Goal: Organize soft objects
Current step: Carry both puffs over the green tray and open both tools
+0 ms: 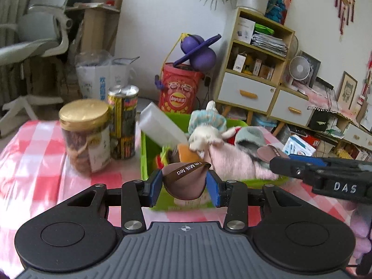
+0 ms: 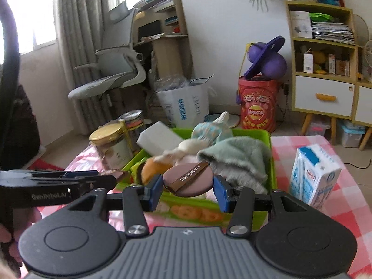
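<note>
In the left wrist view, my left gripper (image 1: 184, 177) is shut on a round brown powder puff (image 1: 183, 186) with an "I'm Milk tea" ribbon, just above the near edge of a green bin (image 1: 144, 153). My right gripper (image 2: 188, 187) is shut on a second, matching puff (image 2: 188, 179) over the same bin (image 2: 273, 162). In the left wrist view the right gripper (image 1: 274, 161) comes in from the right, pinching its puff (image 1: 268, 153). The bin holds a plush rabbit (image 1: 204, 137), a mint knit hat (image 2: 237, 158), pink cloth (image 1: 232, 162) and a white foam block (image 2: 158, 141).
A gold-lidded jar (image 1: 84, 134) and a tall can (image 1: 122, 121) stand left of the bin on the pink checked tablecloth (image 1: 34, 162). A blue-and-white milk carton (image 2: 316, 174) stands right of the bin. Shelves, a chair and bags lie beyond the table.
</note>
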Motion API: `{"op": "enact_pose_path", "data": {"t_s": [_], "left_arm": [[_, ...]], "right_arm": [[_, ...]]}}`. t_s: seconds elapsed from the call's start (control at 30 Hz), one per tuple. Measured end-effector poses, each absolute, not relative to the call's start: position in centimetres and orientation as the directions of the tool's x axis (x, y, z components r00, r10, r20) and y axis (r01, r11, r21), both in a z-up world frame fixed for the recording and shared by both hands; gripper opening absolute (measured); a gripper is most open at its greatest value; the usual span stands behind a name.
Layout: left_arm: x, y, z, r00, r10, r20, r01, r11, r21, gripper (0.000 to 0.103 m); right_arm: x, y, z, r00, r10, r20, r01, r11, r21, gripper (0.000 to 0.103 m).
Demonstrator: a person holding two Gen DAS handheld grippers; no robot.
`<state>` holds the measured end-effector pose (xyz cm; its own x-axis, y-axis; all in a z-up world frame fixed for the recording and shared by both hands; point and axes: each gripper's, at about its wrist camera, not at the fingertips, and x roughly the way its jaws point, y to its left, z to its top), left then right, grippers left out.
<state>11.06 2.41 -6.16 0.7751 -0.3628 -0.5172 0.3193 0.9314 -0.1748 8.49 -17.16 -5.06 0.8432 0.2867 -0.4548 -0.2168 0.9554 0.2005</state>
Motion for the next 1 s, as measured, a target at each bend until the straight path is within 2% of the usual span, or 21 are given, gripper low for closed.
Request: {"op": "enact_pose_path", "data": {"t_s": [0.17,0.3,0.6,0.97,1.0], "left_arm": [[13.5,1.5,-5.7,0.79,-0.367,-0.49,0.327,0.93,-0.17,0.043],[15.4,0.6,-5.8,0.797,-0.37,-0.477,0.328,0.929,-0.172,0.044],[18.3,-0.3,-7.9,0.783,-0.374,-0.497,0.331,0.927,-0.176,0.044],[18.4,0.0,-9.1,0.782,-0.372,-0.5,0.323,0.928,-0.186,0.051],[18.4,-0.1,-9.0,0.782,-0.372,-0.5,0.322,0.928,-0.186,0.055]], "right_arm": [[10.5,-17.7,-4.1,0.868,0.243,-0.433,-0.191,0.968,0.16,0.031],[12.5,-17.9,-3.8,0.879,0.24,-0.412,-0.177,0.967,0.186,0.031],[15.6,-17.9,-5.8,0.874,0.236,-0.425,-0.167,0.967,0.193,0.031],[16.1,-18.5,-7.1,0.855,0.254,-0.451,-0.171,0.961,0.216,0.031],[16.2,-18.5,-7.0,0.853,0.258,-0.453,-0.172,0.96,0.222,0.032]]}}
